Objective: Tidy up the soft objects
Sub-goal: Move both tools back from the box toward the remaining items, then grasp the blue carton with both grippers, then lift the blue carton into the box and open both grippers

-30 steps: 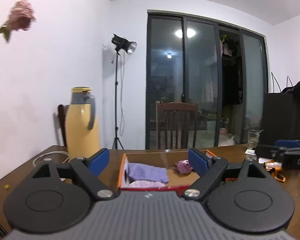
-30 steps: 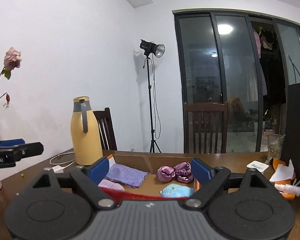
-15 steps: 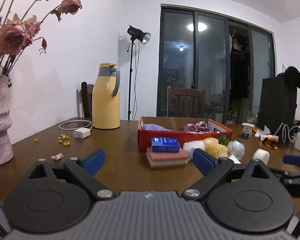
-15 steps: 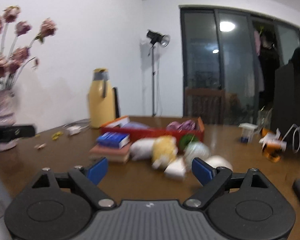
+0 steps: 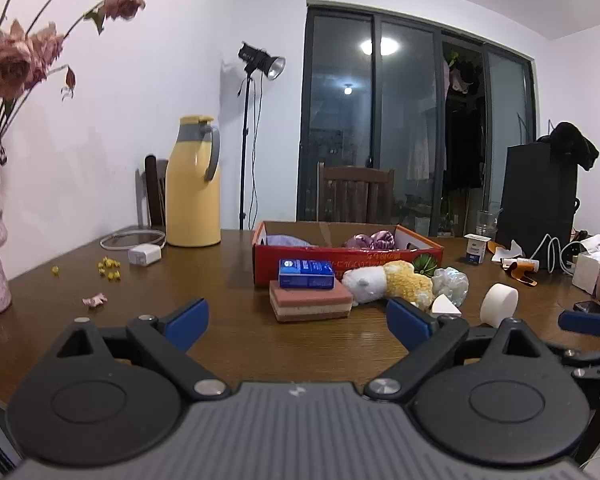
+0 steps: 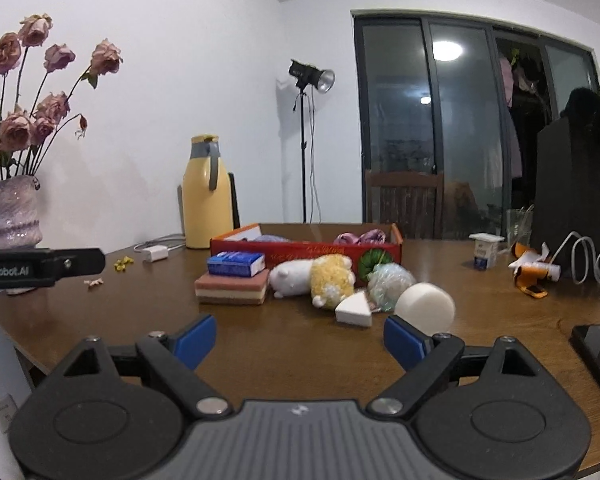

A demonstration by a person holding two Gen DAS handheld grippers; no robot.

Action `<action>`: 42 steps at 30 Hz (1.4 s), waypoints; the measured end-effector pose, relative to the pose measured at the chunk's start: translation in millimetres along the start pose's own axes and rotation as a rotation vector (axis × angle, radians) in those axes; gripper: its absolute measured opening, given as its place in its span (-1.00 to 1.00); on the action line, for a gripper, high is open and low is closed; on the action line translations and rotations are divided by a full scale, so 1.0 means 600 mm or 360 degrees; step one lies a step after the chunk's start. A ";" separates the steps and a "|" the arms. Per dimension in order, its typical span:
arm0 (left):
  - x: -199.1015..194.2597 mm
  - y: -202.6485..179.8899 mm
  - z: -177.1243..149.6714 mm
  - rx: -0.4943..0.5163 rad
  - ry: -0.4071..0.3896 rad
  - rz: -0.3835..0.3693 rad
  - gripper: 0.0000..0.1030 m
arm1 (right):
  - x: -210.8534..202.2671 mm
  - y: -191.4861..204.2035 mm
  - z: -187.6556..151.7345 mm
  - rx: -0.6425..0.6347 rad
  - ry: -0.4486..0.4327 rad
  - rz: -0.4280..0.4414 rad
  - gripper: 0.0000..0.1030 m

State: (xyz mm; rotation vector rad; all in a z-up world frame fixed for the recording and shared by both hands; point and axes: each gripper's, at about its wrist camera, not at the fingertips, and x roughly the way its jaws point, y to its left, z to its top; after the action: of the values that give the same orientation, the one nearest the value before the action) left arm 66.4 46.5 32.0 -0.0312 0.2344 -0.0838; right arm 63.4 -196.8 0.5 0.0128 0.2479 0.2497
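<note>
Red cardboard box (image 5: pixel 348 254) sits mid-bench (image 5: pixel 228 280), already holding a lilac cloth (image 5: pixel 284 240) and a purple satin scrunchie (image 5: pixel 370 239). Just in front of it lie the soft things not yet sorted: a layered sponge (image 6: pixel 232 287) with a blue carton (image 6: pixel 236 264) on top, a white-and-yellow plush toy (image 6: pixel 314 276), a mesh bath puff (image 6: pixel 390 282), a white wedge sponge (image 6: pixel 354 309) and a round white puff (image 6: pixel 425 306). Both the left tongs (image 5: pixel 298 322) and the right tongs (image 6: pixel 299 341) hover spread and empty, short of the pile. Judging by this, a fresh pick is starting; the right tongs would need to advance and close around the nearby round puff.
</note>
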 end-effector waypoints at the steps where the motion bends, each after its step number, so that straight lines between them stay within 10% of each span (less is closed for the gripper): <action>1: 0.007 0.002 0.001 -0.0013 0.0011 -0.0001 0.89 | 0.004 0.000 -0.001 0.0005 0.0006 0.0010 0.73; 8: 0.072 0.012 0.012 -0.0060 0.0063 -0.0001 0.78 | 0.073 -0.011 0.025 0.0076 0.0050 0.0086 0.51; 13: 0.158 0.045 0.029 -0.0235 0.0187 -0.0041 0.17 | 0.152 -0.012 0.060 0.0166 0.0123 0.0216 0.19; 27: 0.418 0.113 0.068 -0.0448 0.0382 -0.0186 -0.06 | 0.458 0.006 0.121 0.0469 0.0366 0.0437 -0.06; 33: 0.441 0.114 0.047 -0.0487 0.0454 -0.0317 -0.47 | 0.517 0.005 0.116 0.0519 0.0426 0.0406 -0.64; 42: 0.372 0.102 0.066 -0.0560 0.0412 -0.0333 -0.61 | 0.458 -0.009 0.128 0.0541 0.0369 0.0445 -0.76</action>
State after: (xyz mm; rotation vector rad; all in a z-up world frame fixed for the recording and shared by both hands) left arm 296.6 88.8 16.8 -0.3974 0.5023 -0.2552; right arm 341.3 -132.8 8.1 0.3586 0.5188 0.4861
